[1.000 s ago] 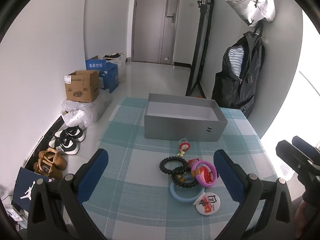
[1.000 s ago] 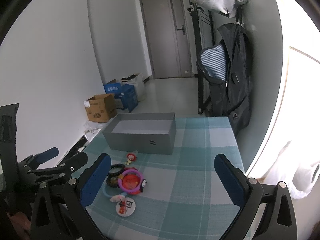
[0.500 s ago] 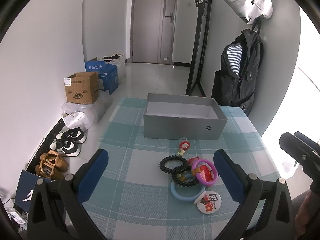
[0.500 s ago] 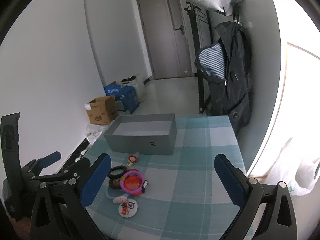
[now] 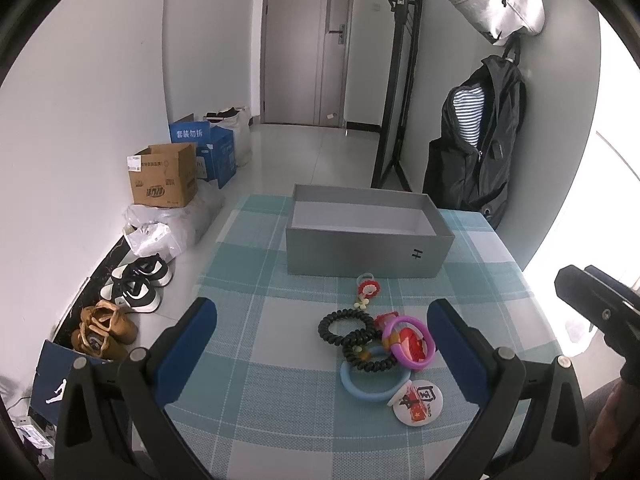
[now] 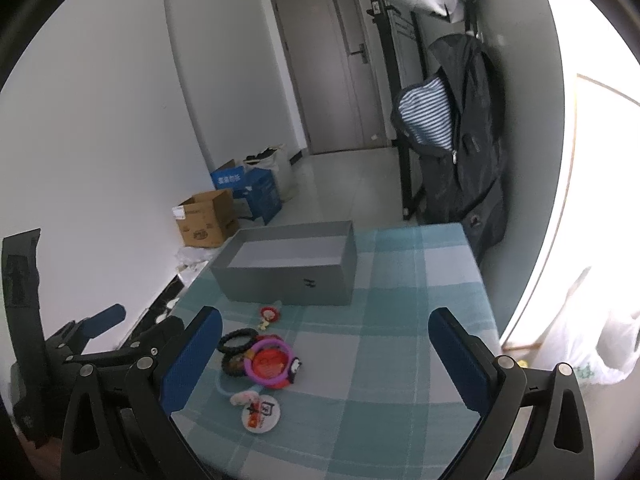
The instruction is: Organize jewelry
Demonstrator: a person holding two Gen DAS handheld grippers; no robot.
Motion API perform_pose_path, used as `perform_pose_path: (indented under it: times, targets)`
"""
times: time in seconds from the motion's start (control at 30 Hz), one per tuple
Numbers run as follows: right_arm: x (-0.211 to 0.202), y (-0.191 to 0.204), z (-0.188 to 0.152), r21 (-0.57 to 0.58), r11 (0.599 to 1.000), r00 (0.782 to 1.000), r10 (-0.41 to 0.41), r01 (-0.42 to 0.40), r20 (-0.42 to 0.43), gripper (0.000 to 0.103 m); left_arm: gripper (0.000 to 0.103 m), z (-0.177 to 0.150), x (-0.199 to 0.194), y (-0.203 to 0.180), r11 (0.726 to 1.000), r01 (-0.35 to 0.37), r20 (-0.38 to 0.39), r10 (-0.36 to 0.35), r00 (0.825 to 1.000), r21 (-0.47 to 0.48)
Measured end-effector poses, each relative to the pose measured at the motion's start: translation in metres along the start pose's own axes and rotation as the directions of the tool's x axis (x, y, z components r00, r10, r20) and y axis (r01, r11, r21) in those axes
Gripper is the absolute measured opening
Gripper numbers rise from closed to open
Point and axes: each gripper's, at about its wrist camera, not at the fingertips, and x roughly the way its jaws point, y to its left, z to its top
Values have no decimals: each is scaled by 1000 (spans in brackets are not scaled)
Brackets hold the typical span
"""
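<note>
Hovering above the near edge of the bench point(image 5: 256, 364), both tools spread wide and holding nothing: left tool point(image 5: 322, 354) framing the jewelry pile at lower centre of its frame, right tool point(image 6: 324, 354) aimed further right, with the pile at lower left of its frame. Likely held back and high to survey before a first pick.

Clustered together in front of the grey box point(image 5: 368, 256), probably for short carries: black coil hair ties point(image 5: 346, 326), purple ring point(image 5: 408, 343) lying over a red piece, blue ring point(image 5: 374, 380), round badge point(image 5: 416, 402) nearest the camera, small red flower charm point(image 5: 369, 289) just beside the box front.

Sitting open-topped at frame centre, lid absent, white inside, apparently empty; far corners of the floor hidden behind the front wall.
</note>
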Motion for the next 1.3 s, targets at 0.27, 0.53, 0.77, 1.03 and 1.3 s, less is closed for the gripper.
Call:
perform_pose_path:
  times: [0.27, 0.53, 0.77, 1.03, 1.3]
  targets:
    - [8, 2, -3, 13, 999, 999, 33, -32, -33, 103, 102, 0, 2, 0, 1000, 17, -24, -17, 1000, 7]
    - [29, 1, -8, 71, 990, 984, 131, -123, -120, 103, 102, -2, 8, 18, 994, 109, -106, -109, 988, -6]
    - [55, 14, -17, 45, 990, 969, 139, -132, -207, 101, 102, -2, 14, 37, 984, 166, -152, -173, 973, -56]
    - [95, 35, -33, -14, 984, 926, 163, -178, -341, 91, 102, -3, 33, 57, 975, 172, -220, -200, 955, -141]
    - [124, 37, -44, -19, 989, 904, 126, -147, -407, 81, 102, -4, 43, 61, 967, 182, -265, -224, 938, -176]
